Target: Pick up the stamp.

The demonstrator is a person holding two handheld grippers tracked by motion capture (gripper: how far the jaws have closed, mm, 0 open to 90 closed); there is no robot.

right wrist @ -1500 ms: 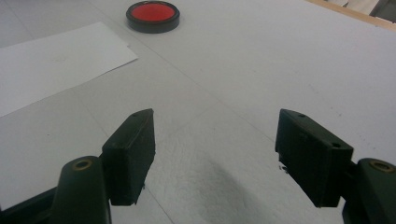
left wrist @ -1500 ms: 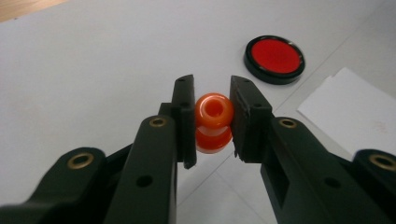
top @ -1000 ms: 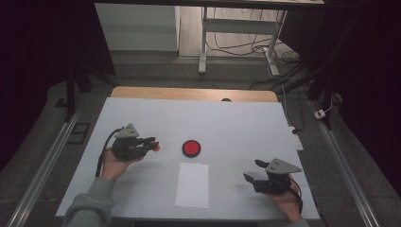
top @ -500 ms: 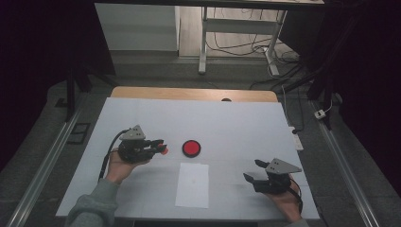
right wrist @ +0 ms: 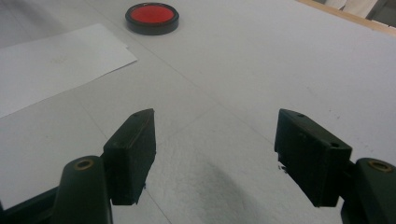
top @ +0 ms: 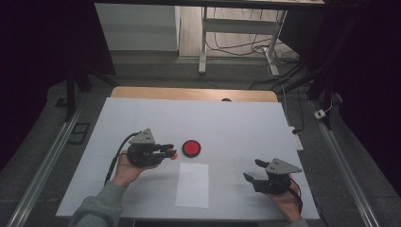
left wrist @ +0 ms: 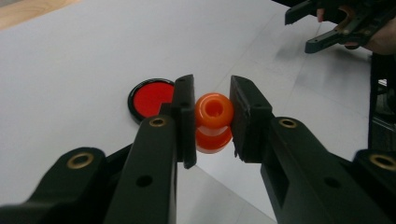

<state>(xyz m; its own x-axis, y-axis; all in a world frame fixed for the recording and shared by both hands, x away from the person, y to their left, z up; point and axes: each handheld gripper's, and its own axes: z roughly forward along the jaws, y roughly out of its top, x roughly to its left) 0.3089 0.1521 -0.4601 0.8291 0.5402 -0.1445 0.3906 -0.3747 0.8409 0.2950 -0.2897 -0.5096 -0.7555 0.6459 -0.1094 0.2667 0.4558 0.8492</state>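
The orange stamp [left wrist: 213, 122], a small glossy plastic piece with a rounded knob top and a waisted body, sits pinched between the flat black pads of the left tool [top: 168, 152], lifted off the white table [top: 236, 123] at about nine o'clock from the round ink pad [top: 191, 148]. Nearest the person, at about six o'clock, lies a plain matte sheet of paper [top: 193, 184], flat and unmarked as far as I can tell. At about four o'clock the right tool [top: 251, 171] rests low over the table with its jaws spread and nothing between them. Just beyond the paper, the ink pad is a shallow black disc with a bright red, smooth-looking face. To my eye the step in hand is carrying the stamp to the ink; the next move calls for setting its face squarely down on the red before going to the paper.
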